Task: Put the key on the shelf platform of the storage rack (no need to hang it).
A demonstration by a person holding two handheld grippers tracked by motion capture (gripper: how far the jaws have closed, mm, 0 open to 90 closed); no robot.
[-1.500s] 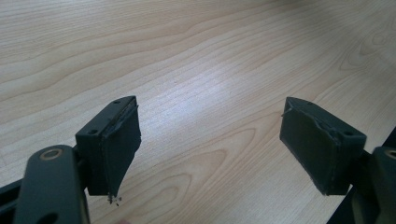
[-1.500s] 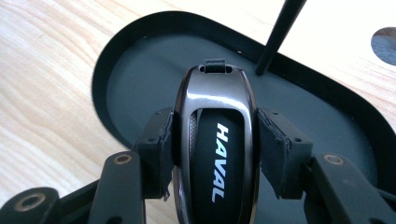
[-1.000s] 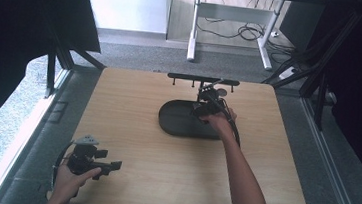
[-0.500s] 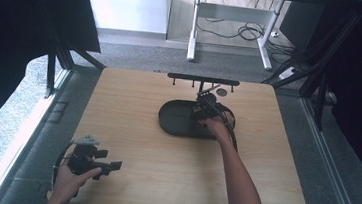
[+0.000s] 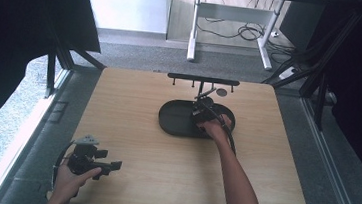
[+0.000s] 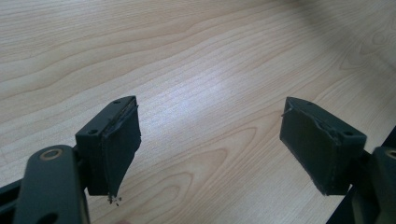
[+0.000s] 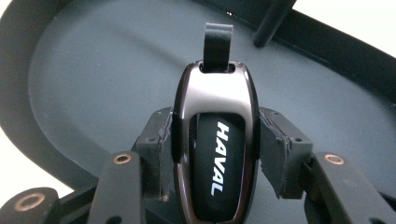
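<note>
Car key fob (image 7: 215, 154) (lettered HAVAL, short black strap at its top) sits clamped between the pads of the right gripper (image 7: 215, 161), held over the floor of the dark oval tray (image 5: 172, 119). Tray lies on the far half of the wooden table (image 5: 131, 127), before a black hook rack (image 5: 203, 79). Left gripper (image 6: 210, 149) hovers spread wide, nothing between its pads, at the table's near left corner.

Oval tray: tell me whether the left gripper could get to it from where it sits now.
Probably yes. The left gripper rests open near the table's front left corner, with bare wood between it and the oval tray. The right gripper, holding a car key fob, occupies the tray's right half.
</note>
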